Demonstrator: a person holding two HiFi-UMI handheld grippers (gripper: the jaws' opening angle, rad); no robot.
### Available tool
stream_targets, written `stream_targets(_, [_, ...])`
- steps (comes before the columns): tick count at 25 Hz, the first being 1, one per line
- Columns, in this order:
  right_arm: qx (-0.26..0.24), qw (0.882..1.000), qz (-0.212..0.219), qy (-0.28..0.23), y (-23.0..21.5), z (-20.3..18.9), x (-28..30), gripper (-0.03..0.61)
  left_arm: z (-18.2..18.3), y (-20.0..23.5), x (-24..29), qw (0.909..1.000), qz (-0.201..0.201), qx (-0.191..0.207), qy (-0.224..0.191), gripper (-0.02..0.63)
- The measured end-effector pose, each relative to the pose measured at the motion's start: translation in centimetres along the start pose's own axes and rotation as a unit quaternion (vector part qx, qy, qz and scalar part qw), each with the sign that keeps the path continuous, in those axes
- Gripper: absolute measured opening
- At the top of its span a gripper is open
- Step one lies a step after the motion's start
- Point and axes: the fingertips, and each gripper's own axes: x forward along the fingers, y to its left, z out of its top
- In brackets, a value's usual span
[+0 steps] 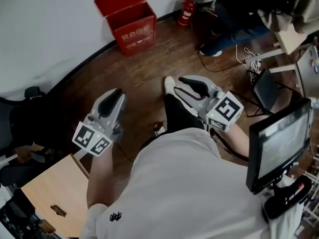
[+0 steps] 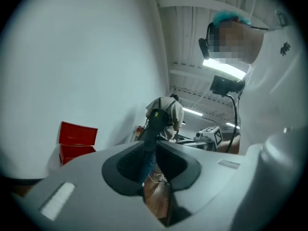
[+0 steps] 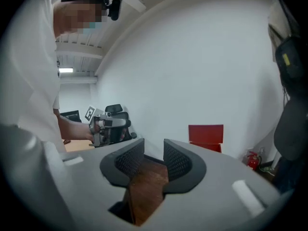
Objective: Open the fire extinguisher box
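Red fire extinguisher box [image 1: 133, 30] sits on the wood floor [image 1: 144, 71] against the white wall [image 1: 45, 29], lid up, w/ a red extinguisher [image 1: 186, 12] standing near it to the right. Both tools are held low, close to the person's body & well apart from the box. Left tool [image 1: 115, 96] has its jaws all but together w/ nothing in the thin gap; right tool [image 1: 182, 87] has its jaws apart, only floor showing btwn them.
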Motion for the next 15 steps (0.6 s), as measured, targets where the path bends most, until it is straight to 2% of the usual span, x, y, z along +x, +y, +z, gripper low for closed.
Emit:
stream_targets(3, [-0.036,0.999,-0.003,-0.01,2.8,1.8,-1.4,0.11,-0.3,-4.2,-2.7,0.9991,-0.026,0.029,0.018,0.06])
stream_targets(7, [-0.051,0.998,-0.006,-0.032,5.5,3.9,-3.7,0.11,-0.2,-9.1,-5.2,0.9974,-0.048,0.048,0.022,0.06])
stream_targets(11, [-0.068,0.997,-0.002,-0.048,7.3,4.6,-5.7,0.11,0.2,-12.0,-5.4,0.9977,-0.049,0.047,-0.003,0.06])
stream_targets(15, [-0.083,0.995,0.008,-0.053,8.5,4.3,-6.6,0.11,-0.2,-13.5,-4.9,0.9977,-0.058,0.036,-0.006,0.06])
